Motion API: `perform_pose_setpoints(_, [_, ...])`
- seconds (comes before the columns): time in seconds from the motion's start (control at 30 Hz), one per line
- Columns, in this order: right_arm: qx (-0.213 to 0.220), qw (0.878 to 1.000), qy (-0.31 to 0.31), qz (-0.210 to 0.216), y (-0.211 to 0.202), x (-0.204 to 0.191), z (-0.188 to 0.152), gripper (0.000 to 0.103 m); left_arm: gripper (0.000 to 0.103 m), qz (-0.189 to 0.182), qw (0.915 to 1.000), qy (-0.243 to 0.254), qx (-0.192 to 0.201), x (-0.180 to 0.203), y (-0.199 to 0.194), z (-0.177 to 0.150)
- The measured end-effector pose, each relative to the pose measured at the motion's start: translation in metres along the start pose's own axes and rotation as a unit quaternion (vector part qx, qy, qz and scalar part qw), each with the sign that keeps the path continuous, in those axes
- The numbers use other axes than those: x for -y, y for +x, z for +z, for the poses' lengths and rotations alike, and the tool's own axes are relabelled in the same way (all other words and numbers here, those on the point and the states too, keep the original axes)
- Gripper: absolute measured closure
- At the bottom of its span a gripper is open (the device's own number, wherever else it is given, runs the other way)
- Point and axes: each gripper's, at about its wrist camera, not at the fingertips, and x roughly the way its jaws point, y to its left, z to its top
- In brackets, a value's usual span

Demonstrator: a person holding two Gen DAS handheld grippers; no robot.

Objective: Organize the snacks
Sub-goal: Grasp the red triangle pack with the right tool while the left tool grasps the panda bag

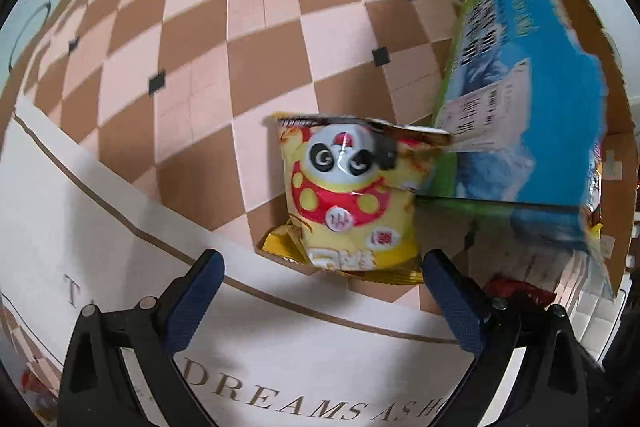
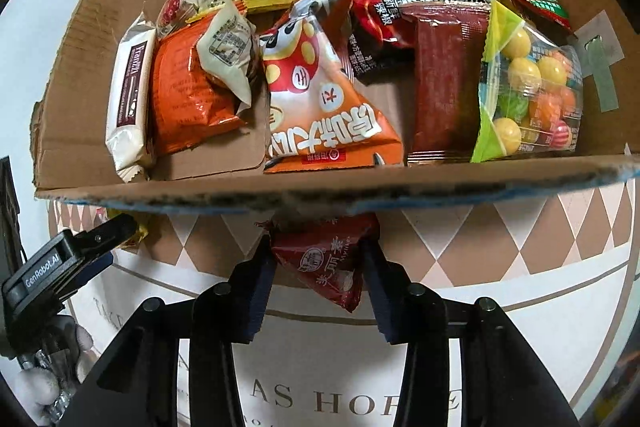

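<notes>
Down low in the frame, the right gripper (image 2: 318, 267) pinches a dark red snack packet (image 2: 328, 263); the left gripper (image 1: 320, 283) gapes wide, empty, below a yellow panda bag (image 1: 348, 199).

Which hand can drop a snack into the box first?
The right. The right gripper already has its jaws closed on the dark red packet, just outside the cardboard box. The left gripper is open, short of the yellow panda packet.
</notes>
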Motion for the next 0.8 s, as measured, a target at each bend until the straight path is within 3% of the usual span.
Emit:
perform_pose_setpoints(0.13, [0.002, 1.000, 0.000, 0.006, -0.002, 0.001, 0.002, 0.057, 0.001, 0.009, 0.9995, 0.024, 0.018, 0.009, -0.009, 0.005])
perform_pose_setpoints(0.4, [-0.010, 1.000, 0.007, 0.006, 0.003, -0.005, 0.009, 0.057, 0.004, 0.013, 0.9990, 0.039, -0.016, 0.021, 0.025, 0.032])
perform_pose_setpoints(0.43, [-0.010, 1.000, 0.006, 0.006, 0.007, -0.005, 0.011, 0.057, 0.013, 0.023, 0.9984, 0.052, -0.002, 0.024, 0.023, 0.030])
perform_pose_setpoints(0.47, [-0.010, 1.000, 0.003, 0.003, 0.007, -0.006, 0.012, 0.057, 0.028, 0.028, 0.9979, 0.059, 0.005, 0.025, 0.021, 0.029])
perform_pose_setpoints(0.53, [-0.011, 1.000, -0.003, 0.001, 0.008, -0.009, 0.011, 0.057, 0.044, 0.033, 0.9971, 0.068, 0.012, 0.030, 0.018, 0.028])
perform_pose_setpoints(0.8, [-0.013, 1.000, -0.017, -0.001, 0.016, -0.020, -0.008, 0.058, 0.049, 0.040, 0.9966, 0.071, 0.014, 0.034, 0.012, 0.016])
